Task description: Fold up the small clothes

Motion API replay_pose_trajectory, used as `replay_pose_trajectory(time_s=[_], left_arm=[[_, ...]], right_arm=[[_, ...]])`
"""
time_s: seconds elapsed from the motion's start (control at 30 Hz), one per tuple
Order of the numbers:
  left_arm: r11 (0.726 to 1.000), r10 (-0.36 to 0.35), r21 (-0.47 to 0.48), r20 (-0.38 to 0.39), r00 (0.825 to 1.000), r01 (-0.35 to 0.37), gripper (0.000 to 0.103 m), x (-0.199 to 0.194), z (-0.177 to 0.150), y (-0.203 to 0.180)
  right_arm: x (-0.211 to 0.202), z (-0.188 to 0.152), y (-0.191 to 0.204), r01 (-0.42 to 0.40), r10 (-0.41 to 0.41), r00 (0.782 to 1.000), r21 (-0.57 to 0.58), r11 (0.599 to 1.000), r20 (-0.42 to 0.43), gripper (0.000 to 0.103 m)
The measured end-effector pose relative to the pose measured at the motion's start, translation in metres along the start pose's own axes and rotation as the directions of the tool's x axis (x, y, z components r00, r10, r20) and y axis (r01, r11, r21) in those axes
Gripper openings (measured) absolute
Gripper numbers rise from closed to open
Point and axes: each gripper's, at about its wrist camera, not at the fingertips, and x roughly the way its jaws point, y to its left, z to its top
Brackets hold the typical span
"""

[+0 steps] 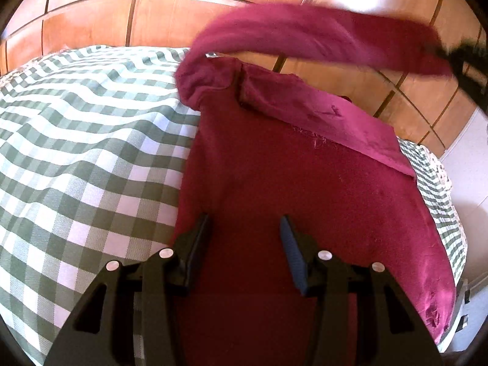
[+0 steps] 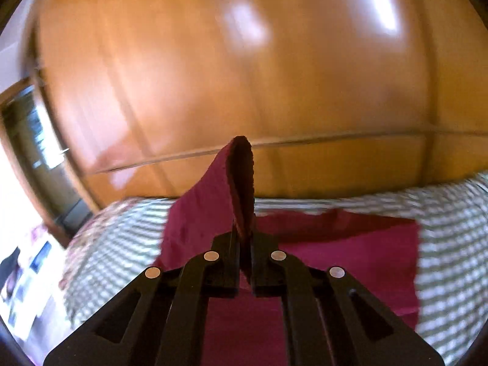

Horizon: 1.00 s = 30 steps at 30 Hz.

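A dark red garment lies on the green-and-white checked bed cover. My left gripper is open and empty, just above the near part of the garment. My right gripper is shut on a sleeve of the garment and holds it up above the bed. In the left wrist view that lifted sleeve stretches blurred across the top toward the right gripper at the right edge. The rest of the garment lies flat below.
Glossy wooden wardrobe doors stand behind the bed, also in the right wrist view. The checked cover extends right and left of the garment. A doorway is at the left. A white wall is at the right.
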Motion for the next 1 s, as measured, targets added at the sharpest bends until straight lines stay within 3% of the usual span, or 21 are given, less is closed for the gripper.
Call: replay_pose_trajectory(time_s=[0.07,0.23,0.33,0.47,0.67,0.77,0.83,0.87,0.9,1.0], left_arm=[[1.000,0.004,0.002,-0.004,1.000,-0.004,0.047,0.001,0.001,-0.001],[1.000,0.020,-0.002,-0.042,0.999,-0.020,0.047,0.000,0.009,-0.005],[0.998,-0.011,-0.055,-0.053,0.999,0.008,0.044,-0.009,0.024,-0.002],[0.997,-0.030,-0.065,0.017,0.999,0.031,0.044,-0.019,0.057,-0.005],[0.999,-0.023,0.029,0.099,0.995,0.021,0.044,0.001,0.119,-0.033],[0.998,0.052,0.017,0.045,0.998,-0.053,0.044,0.037,0.132,-0.031],[0.991,0.127,-0.028,-0.066,0.990,-0.129,0.039,0.070,0.123,-0.012],[0.992,0.119,-0.038,-0.080,0.990,-0.122,0.039,0.076,0.117,-0.006],[0.994,0.101,-0.040,-0.052,0.994,-0.103,0.038,0.075,0.110,-0.003],[0.991,0.132,-0.011,-0.039,0.991,-0.132,0.036,0.063,0.105,-0.008]], right_arm=[[0.009,-0.007,-0.037,0.070,-0.068,0.997,0.057,0.996,-0.036,0.004],[0.040,-0.044,-0.116,0.235,-0.208,0.963,0.162,0.958,-0.170,0.004],[0.057,-0.066,-0.148,0.273,-0.222,0.946,0.210,0.939,-0.237,0.004],[0.073,-0.083,-0.158,0.274,-0.210,0.941,0.235,0.932,-0.266,0.004],[0.076,-0.089,-0.161,0.249,-0.180,0.949,0.265,0.932,-0.257,0.004],[0.073,-0.091,-0.165,0.233,-0.165,0.953,0.269,0.934,-0.253,0.004],[0.072,-0.093,-0.167,0.223,-0.153,0.956,0.280,0.934,-0.252,0.004],[0.073,-0.094,-0.168,0.222,-0.152,0.955,0.279,0.934,-0.253,0.004],[0.075,-0.095,-0.169,0.226,-0.155,0.954,0.273,0.935,-0.256,0.004],[0.078,-0.096,-0.169,0.231,-0.168,0.955,0.261,0.937,-0.243,0.007]])
